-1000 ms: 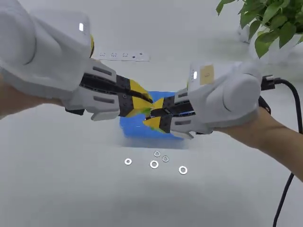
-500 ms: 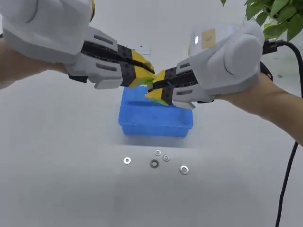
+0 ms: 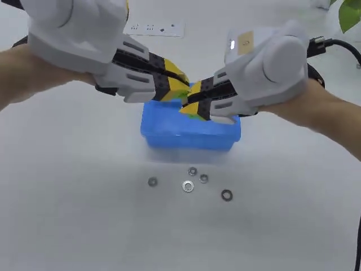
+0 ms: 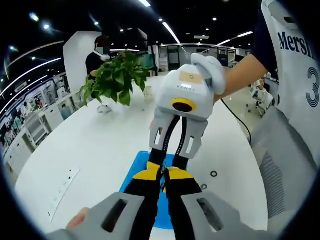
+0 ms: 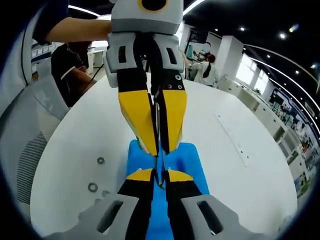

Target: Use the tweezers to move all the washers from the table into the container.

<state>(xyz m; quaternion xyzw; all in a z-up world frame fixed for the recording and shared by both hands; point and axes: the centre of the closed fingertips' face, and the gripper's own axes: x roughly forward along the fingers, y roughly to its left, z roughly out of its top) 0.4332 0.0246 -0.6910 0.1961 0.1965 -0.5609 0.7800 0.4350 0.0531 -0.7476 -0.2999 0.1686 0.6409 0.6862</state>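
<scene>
My two grippers meet tip to tip above the blue container [image 3: 169,134]. The left gripper [image 3: 181,90] comes in from the left and the right gripper [image 3: 189,108] from the right. Thin metal tweezers [image 5: 159,161] run between both pairs of yellow jaws, and each pair is shut on them. In the left gripper view my own jaws [image 4: 163,174] face the right gripper [image 4: 180,100] over the container [image 4: 136,169]. Several washers [image 3: 188,186] lie loose on the white table in front of the container, and some washers [image 5: 93,187] show left of the container [image 5: 194,165].
A white power strip [image 3: 155,28] lies at the table's far side. A potted plant [image 4: 117,82] stands at a far corner. A black cable [image 3: 338,48] trails from the right gripper. People sit at the table's edge in both gripper views.
The head camera has tilted down and nearer, so the container and washers sit higher in view. The grippers stay tip to tip over the container. The washers have not moved.
</scene>
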